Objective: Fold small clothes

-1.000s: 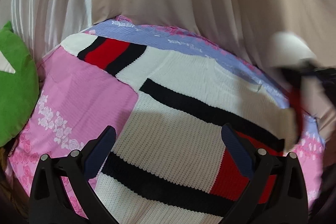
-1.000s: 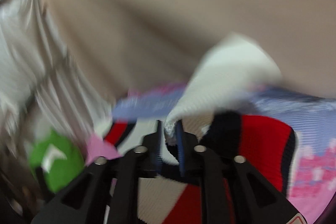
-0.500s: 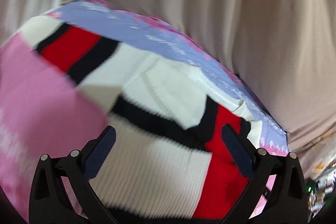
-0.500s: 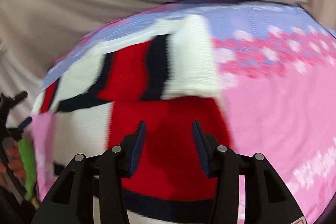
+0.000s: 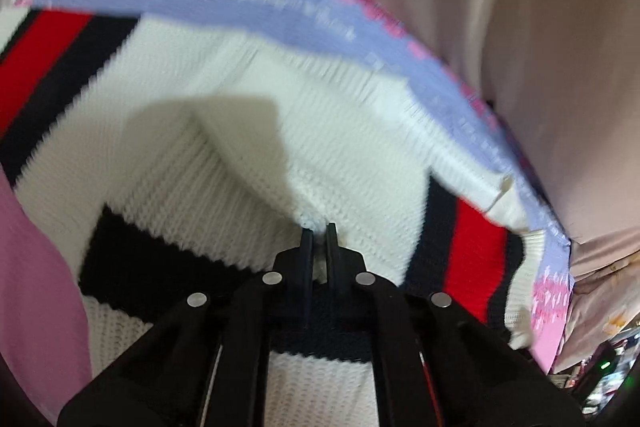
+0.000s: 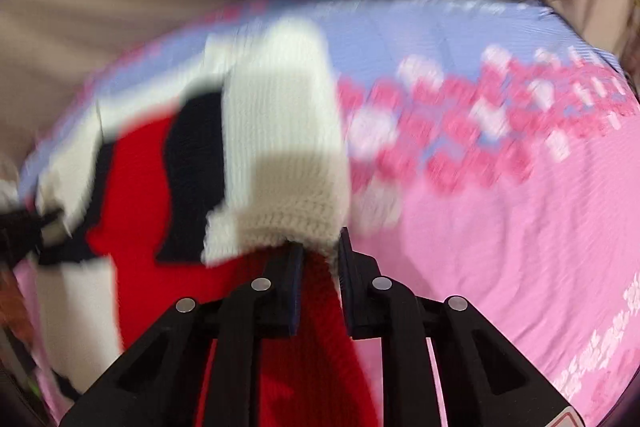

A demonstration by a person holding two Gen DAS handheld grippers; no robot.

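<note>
A white fold of the knitted sweater [image 5: 248, 163] is pinched by the left gripper [image 5: 319, 227], whose jaws have just closed. Its edge is clamped by the right gripper [image 6: 318, 247]. Beyond, toward twelve o'clock, the pink bedsheet [image 6: 500, 227] is covered. The knit is judged soft and stretchy; edges are best gripped.

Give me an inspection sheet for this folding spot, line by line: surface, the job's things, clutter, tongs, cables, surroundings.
Surface: pink and lilac floral bedsheet.
Job's things: striped knit sweater, white with red and navy bands, lying on the sheet.
Clutter: nothing seen.
Tongs: left tongs shut, pinching white knit; right tongs have just been closing on the sweater's edge, fabric between them.
Cables: nothing seen.
Surroundings: beige curtain behind the bed.
</note>
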